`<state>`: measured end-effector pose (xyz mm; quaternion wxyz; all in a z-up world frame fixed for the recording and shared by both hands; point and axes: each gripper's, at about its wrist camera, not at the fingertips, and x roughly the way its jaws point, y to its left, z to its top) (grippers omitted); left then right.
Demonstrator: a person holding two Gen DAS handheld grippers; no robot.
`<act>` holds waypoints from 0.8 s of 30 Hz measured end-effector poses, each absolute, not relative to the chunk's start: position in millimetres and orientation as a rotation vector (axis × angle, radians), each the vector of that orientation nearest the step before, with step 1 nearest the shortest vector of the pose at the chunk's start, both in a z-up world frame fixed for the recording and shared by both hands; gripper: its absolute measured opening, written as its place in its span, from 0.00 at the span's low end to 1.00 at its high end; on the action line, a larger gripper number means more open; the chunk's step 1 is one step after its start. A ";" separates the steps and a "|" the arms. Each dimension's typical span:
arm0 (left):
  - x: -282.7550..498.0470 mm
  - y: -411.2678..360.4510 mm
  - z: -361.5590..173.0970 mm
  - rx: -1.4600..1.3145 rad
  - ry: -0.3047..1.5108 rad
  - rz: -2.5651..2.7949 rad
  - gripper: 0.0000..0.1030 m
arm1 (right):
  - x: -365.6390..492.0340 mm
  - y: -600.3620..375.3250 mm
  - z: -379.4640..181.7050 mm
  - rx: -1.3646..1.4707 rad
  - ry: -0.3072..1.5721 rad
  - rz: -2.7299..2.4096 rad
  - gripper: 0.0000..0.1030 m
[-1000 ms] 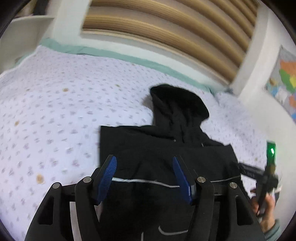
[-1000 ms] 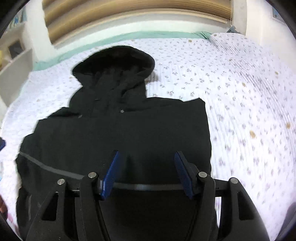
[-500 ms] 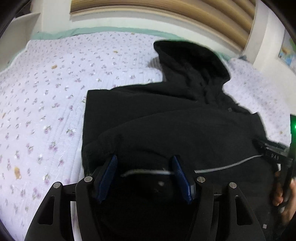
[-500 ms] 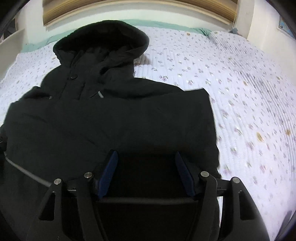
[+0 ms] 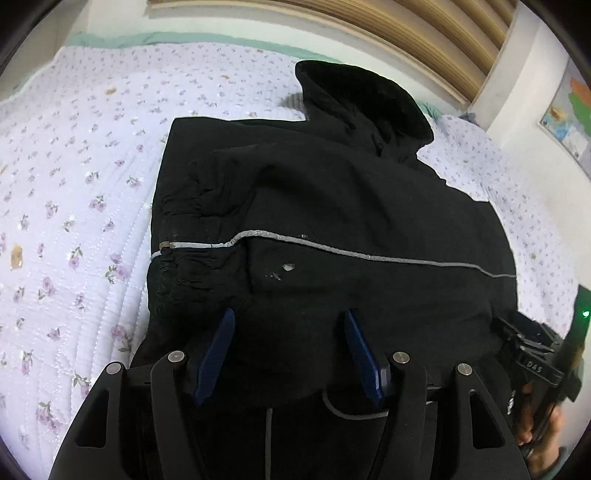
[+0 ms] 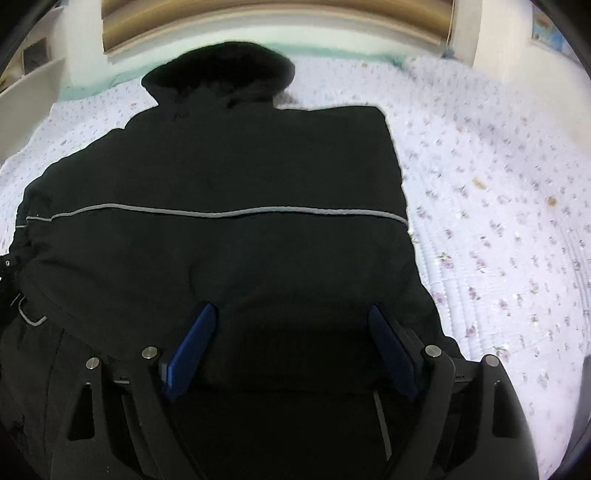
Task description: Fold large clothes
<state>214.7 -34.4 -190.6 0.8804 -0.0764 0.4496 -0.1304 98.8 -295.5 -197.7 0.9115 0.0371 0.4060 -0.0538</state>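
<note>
A large black hooded jacket [image 5: 332, 206] with a thin grey stripe lies flat on the bed, hood toward the headboard, sleeves folded in. It also fills the right wrist view [image 6: 229, 177]. My left gripper [image 5: 288, 325] is open, its blue pads just above the jacket's lower left part. My right gripper [image 6: 291, 321] is open over the lower right part; it also shows at the right edge of the left wrist view [image 5: 532, 354]. Neither holds cloth.
The bed has a white quilt with small purple flowers [image 5: 74, 177], bare to the left of the jacket and to its right [image 6: 498, 221]. A wooden slatted headboard [image 5: 424, 33] and wall stand behind. A map poster [image 5: 569, 107] hangs at right.
Both grippers have come closer and lower over the jacket, which now fills more of each view. The jaws have stayed open.
</note>
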 end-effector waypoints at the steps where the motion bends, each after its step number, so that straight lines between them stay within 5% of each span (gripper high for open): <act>1: 213.2 -34.4 -190.1 -0.152 0.923 -0.273 0.62 | 97.8 -294.1 -197.2 0.070 0.832 -0.117 0.83; 14: 185.3 -16.2 -188.8 -0.261 0.807 -0.338 0.62 | 68.4 -300.6 -197.2 0.108 0.732 -0.084 0.87; 24: 214.7 -40.8 -156.3 -0.155 1.052 -0.276 0.62 | 102.5 -295.8 -189.8 0.077 0.971 -0.115 0.93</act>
